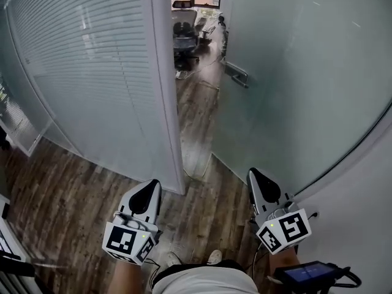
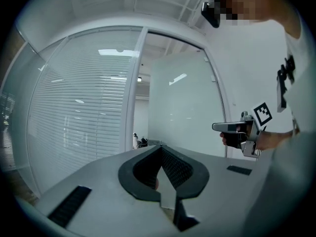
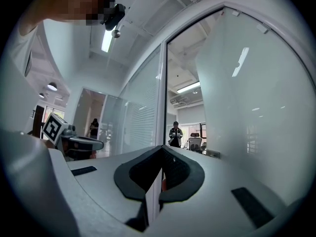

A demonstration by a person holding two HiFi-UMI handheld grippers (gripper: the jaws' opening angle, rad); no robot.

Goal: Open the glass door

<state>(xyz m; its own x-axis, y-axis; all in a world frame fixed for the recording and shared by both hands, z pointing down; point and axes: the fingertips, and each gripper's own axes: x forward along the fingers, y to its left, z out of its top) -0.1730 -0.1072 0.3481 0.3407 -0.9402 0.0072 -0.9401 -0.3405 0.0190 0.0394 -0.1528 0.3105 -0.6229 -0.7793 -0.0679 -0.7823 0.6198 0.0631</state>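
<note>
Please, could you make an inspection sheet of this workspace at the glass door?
Surface: brown wooden plank floor.
Job's things: frosted glass door stands open; its metal handle untouched.
Clutter: nothing seen.
Tongs: left tongs shut, empty; right tongs shut, empty; both short of the door.
Cables: black cable at dark-screened device beside right tongs.
Surroundings: glass wall with white blinds; black office chair and a standing person inside.

The grey right gripper (image 3: pixel 161 152) occupies lower centre, jaws together, nothing between them. A frosted glass door (image 3: pixel 247 102) fills the frame's right side.
</note>
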